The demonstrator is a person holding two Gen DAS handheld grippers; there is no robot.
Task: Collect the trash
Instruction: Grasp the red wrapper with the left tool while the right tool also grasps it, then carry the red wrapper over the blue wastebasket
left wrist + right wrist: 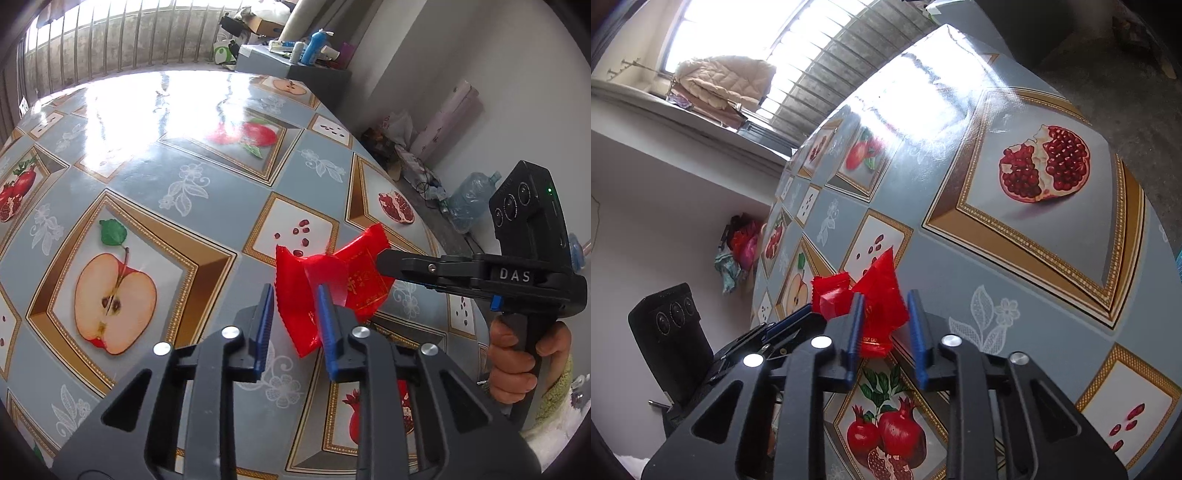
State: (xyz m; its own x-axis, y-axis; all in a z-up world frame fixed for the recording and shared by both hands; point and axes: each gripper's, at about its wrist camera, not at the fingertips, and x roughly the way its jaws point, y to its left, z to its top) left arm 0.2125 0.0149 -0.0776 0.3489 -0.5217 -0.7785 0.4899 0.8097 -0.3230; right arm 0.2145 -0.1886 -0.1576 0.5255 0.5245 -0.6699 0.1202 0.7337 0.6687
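Two grippers meet at the red wrapper (325, 291): left gripper (295, 317) and right gripper (886, 332) both spread apart, straddling it, neither clamped, above the table (147, 166).

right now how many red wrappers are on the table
2: one crinkled red plastic wrapper between the left tool's fingers, another red wrapper with gold print beside it at the right tool.

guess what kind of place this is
Probably a lived-in home room, not a lab: a table under a fruit-print oilcloth, a padded jacket by the barred window, and a big water jug on the floor.
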